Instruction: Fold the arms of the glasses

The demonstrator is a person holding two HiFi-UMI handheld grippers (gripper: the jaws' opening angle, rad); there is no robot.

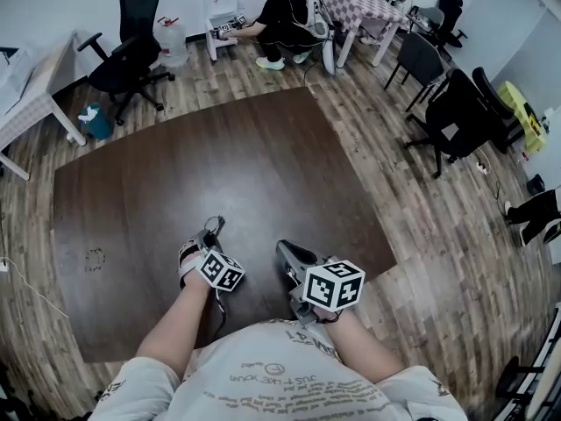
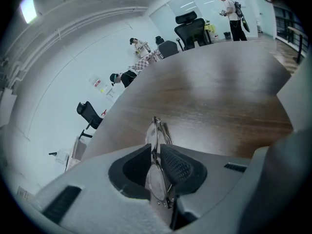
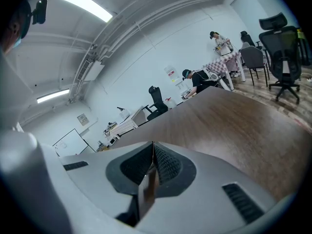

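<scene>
Down at the near edge of the dark brown tabletop (image 1: 219, 165), a person seated close to it holds a tool in each hand. The left tool (image 1: 210, 228) points slanting down at the wood. Its jaws stand narrowly apart, clamped on the glasses (image 2: 157, 130). The thin wire frame sits edge-on between the two ribbed pads, with one lens sticking out past the tips over the tabletop and the other end back inside the tool's throat. From where I stand I cannot tell whether the glasses touch the wood, or how their arms lie. The right tool (image 1: 282, 251) is just beside the left one, angled less steeply, its jaws pressed together with nothing between them. Each tool carries its marker cube (image 1: 334, 286) on top. Across the room, another person (image 1: 276, 20) crouches on the plank floor, and a black office chair (image 1: 131, 55) stands beyond the tabletop's far left corner.
</scene>
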